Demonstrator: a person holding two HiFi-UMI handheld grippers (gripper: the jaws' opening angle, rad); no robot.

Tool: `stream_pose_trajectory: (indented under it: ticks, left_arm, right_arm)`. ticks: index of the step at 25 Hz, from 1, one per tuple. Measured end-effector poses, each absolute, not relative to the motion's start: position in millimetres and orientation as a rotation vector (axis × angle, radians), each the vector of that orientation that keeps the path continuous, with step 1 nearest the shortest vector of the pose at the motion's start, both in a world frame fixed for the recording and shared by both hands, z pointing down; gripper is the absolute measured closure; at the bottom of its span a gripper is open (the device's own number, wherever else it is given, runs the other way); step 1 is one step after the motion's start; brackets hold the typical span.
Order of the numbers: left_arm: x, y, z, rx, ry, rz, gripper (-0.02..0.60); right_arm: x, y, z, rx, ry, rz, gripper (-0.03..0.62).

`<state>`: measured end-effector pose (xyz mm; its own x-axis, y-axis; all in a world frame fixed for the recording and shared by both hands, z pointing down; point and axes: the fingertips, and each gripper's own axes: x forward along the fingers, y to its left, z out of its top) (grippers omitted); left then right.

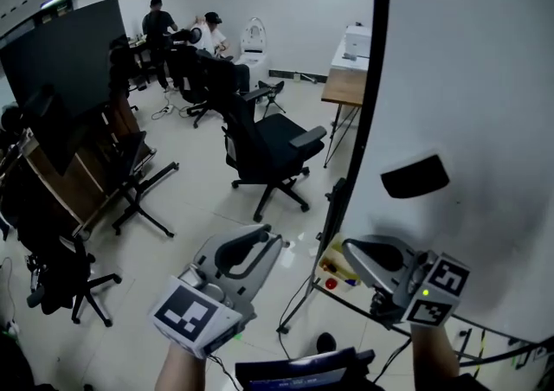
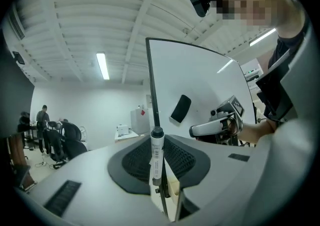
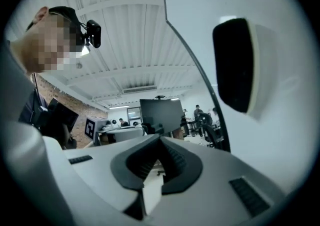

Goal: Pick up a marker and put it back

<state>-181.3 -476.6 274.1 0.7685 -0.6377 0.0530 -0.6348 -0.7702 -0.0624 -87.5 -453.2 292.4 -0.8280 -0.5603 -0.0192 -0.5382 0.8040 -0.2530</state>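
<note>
Two grippers sit low in the head view. The left gripper [image 1: 260, 240] pinches a white marker [image 2: 156, 156] upright between its pads. The right gripper [image 1: 353, 251] is pressed together on nothing, close before the whiteboard [image 1: 467, 78]. Between them, the board's ledge [image 1: 342, 296] carries a red-capped item [image 1: 330, 283] and something yellow. The board's dark edge [image 1: 374, 104] rises at centre, with a black eraser [image 1: 415, 176] to its right. Bare floor [image 1: 199, 208] spreads left, up to an office chair [image 1: 268, 143].

Office: swivel chairs [image 1: 268, 151], whiteboard [image 1: 467, 78], desk [image 1: 346, 85], big screen [image 1: 65, 56].
</note>
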Motion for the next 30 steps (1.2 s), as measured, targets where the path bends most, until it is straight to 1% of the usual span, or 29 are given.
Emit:
stream_pose_trajectory:
  ticks: [6,15,19,22,30]
  left_arm:
    - [-211,-451,264,-2.874,1.101,-0.082,0.517]
    - [-254,-408,277,-2.89,1.167,-0.073,0.517]
    - [-253,-393,282,-2.892,1.182,-0.082,0.517]
    - [-243,-382,281,-2.863,1.214,-0.107,0.517]
    - [-182,-341,283,-2.804,1.363,-0.125,0.515]
  right_arm:
    - [-124,-431,293,-0.781,2.969,-0.335,0.579]
    - [-164,-393,303,-0.724,3.03,-0.347,0.579]
    - [-158,-382,302,-0.768,3.025,-0.267,0.579]
    - [-145,-369,303,-0.733,3.03,-0.287,0.579]
    - [-80,-334,314,-0.59,3.069,-0.251,0.579]
